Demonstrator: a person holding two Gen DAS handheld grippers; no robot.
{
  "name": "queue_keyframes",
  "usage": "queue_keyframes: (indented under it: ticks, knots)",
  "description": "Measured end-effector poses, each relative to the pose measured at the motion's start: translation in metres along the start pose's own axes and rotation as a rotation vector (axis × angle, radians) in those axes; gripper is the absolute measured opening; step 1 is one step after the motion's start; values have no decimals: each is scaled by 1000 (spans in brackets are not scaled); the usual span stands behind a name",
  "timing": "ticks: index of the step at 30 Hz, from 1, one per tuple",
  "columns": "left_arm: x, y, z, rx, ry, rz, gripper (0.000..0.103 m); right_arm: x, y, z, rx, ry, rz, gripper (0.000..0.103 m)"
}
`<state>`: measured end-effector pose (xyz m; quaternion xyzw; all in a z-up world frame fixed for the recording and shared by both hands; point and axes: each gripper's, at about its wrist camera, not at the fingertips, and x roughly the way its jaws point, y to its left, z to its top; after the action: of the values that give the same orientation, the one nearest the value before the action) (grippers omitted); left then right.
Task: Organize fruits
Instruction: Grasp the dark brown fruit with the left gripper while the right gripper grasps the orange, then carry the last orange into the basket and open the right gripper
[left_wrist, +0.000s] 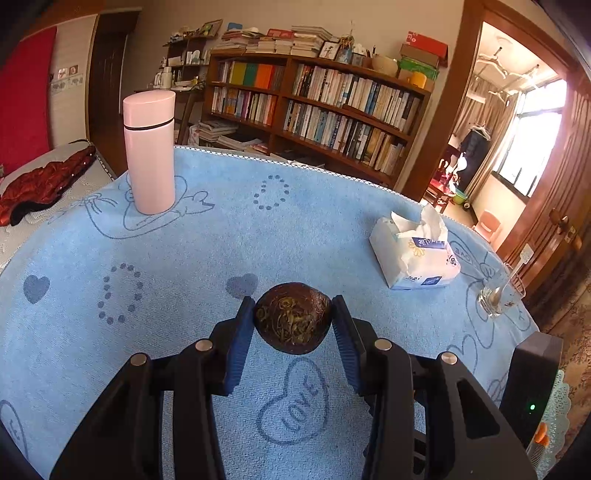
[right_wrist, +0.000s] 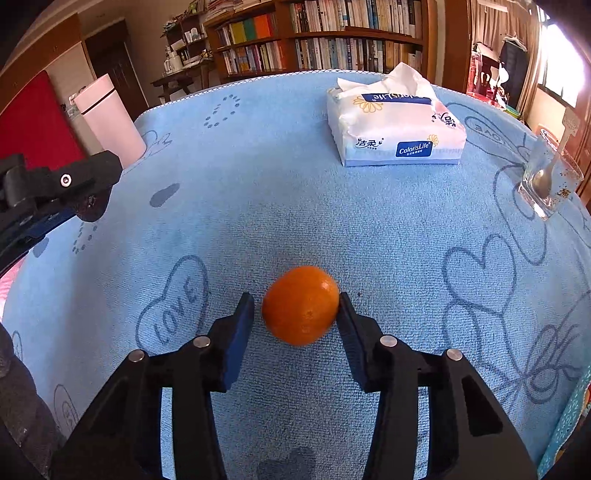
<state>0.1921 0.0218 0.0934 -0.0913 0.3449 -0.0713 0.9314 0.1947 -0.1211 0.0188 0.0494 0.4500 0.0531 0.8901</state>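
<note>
Fruit between both sets of jaws: dark fruit (left_wrist: 292, 318) pinched by left hand-held gripper (left_wrist: 293, 321); orange (right_wrist: 301, 305) touching one pad of right hand-held gripper (right_wrist: 297, 308), not yet clamped, above worktop (right_wrist: 332, 221), seemingly for sorting.

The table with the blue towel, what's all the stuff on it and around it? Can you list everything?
dark fruit: one, brown-black with greenish streaks, between the left fingers
orange: one, orange, between the right fingers
towel: one, light blue with hearts, covering the table
bottle: one, pink, upright, far left of the towel
tissue pack: one, white and blue, far right side
glass: one, clear, a spoon inside, right edge
bookshelf: one, brown, full of books, behind the table
left gripper: one, black with blue pads, closed on the dark fruit
right gripper: one, black with blue pads; right pad touches the orange, left pad shows a small gap
</note>
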Motion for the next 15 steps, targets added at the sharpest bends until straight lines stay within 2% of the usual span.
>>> queue_keyframes:
  ticks: [7,15]
  knots:
    - [-3,-6,-2,9,1,-22,43,-13,-7,-5,28,-7,-8,40]
    - [-12,-18,-3,33,-14,-56,43,-47,-20,-11,52,-45,-28,40]
